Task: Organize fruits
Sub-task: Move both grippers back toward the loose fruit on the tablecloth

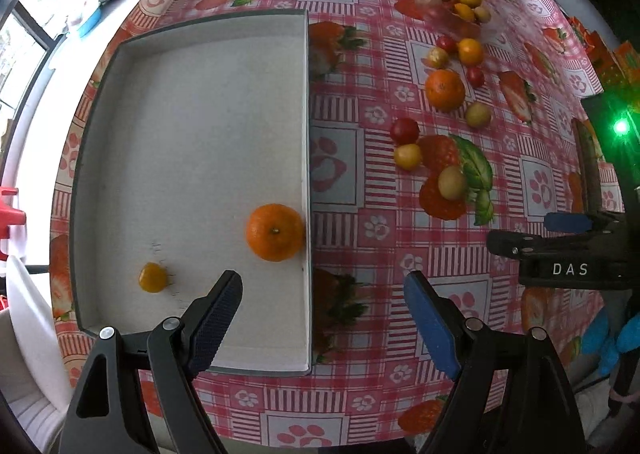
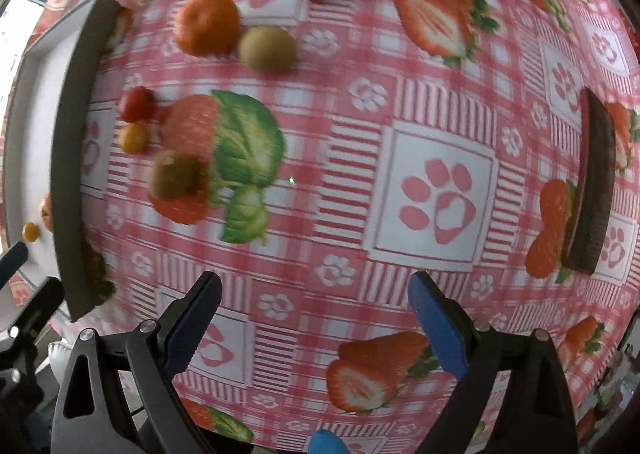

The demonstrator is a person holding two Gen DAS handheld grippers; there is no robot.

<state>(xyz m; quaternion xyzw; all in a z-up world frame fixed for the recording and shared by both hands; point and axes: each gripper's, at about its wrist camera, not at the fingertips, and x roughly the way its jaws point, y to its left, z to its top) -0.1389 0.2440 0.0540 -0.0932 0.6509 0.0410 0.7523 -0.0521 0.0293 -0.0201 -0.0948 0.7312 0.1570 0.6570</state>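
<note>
Both the left gripper (image 1: pixel 322 294) and right gripper (image 2: pixel 314 294) are held spread and empty; with one orange (image 1: pixel 275 232) touching the tray wall (image 1: pixel 307 157) inside and round fruit loose just outside, rolling off target is judged likely if nudged.

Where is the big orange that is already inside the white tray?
In the left wrist view the big orange lies on the white tray floor against its right wall, with a small kumquat to its lower left.
</note>
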